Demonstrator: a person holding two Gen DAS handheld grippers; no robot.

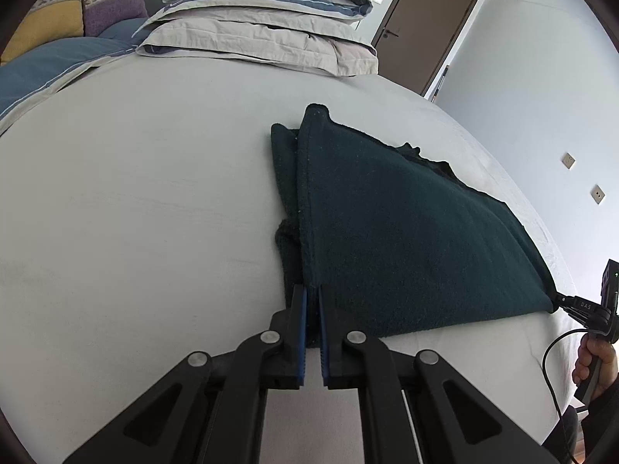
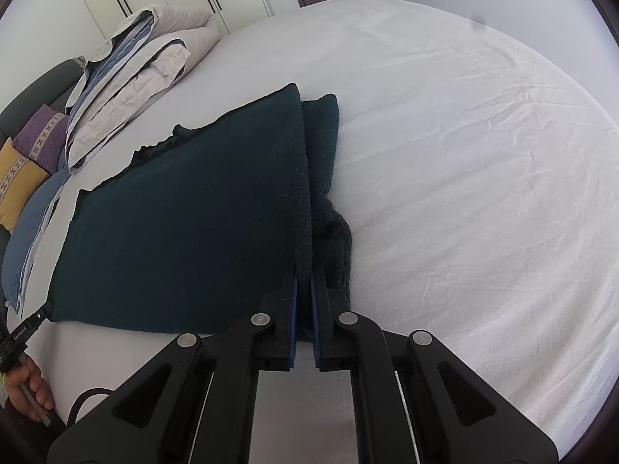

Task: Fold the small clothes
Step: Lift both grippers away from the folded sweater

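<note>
1. We log one dark green knitted garment (image 1: 406, 224), lying folded on the bed's pale grey sheet (image 1: 135, 201), its upper layer raised along the near edge.
2. Our left tongs (image 1: 312, 294) are pressed together on the garment's near left corner, with the fabric caught between the blue pads (image 1: 302, 324).
3. Our right tongs (image 2: 303, 282) are likewise pinching the garment's near right corner; in the left wrist view they appear at the far right edge, with the hem pulled taut to them.
4. A narrower folded strip of the same garment lies beneath the raised layer, showing on both outer sides.
5. We note a stack of folded grey-and-blue bedding (image 1: 263, 27) at the far end of the bed.
6. One purple cushion (image 1: 110, 0) and one yellow cushion (image 1: 46, 19) sit beside that stack.
7. A hand (image 1: 595, 359) grips the right tool's handle.
</note>
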